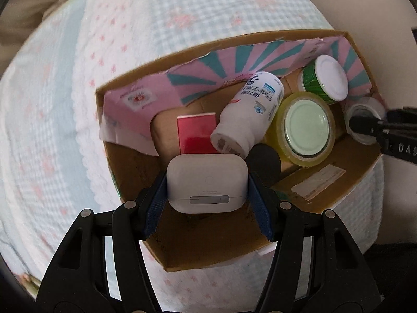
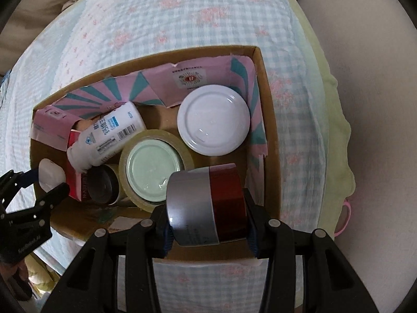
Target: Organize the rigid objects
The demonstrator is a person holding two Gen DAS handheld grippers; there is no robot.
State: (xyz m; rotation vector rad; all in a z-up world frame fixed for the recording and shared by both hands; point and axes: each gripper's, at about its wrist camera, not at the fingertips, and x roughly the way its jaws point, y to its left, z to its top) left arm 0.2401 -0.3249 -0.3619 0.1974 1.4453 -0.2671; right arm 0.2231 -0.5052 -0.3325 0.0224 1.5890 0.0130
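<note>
Your left tool (image 1: pixel 207 182) is clenched on the small white rounded plastic case (image 1: pixel 207 184), pads on its two sides w/ the hinge end facing you, so it hangs level over the near-left part of the open brown cardboard box (image 1: pixel 325 198) sitting on the checked quilted bed (image 1: pixel 65 104). Your right tool (image 2: pixel 207 208) is grasping the squat dark-red jar w/ silver lid (image 2: pixel 206 203) sideways, lid toward 9 o'clock, held above the box's near-right corner; prob both are carried high so they clear the walls before going in. In the left wrist view, the red flat carton (image 1: pixel 195 133) lies just past the case at 12 o'clock, the white plastic pill bottle (image 1: pixel 247 114) leans at 1 o'clock, and the clear tape roll around a pale green lid (image 1: pixel 305 127) sits at 2 o'clock. In the right wrist view, the white-lidded green tub (image 2: pixel 213 120) stands at 12 o'clock from the jar, near the far-right corner. Free floor looks scarce, so I'd judge the bare cardboard beneath each tool is the drop spot.
</note>
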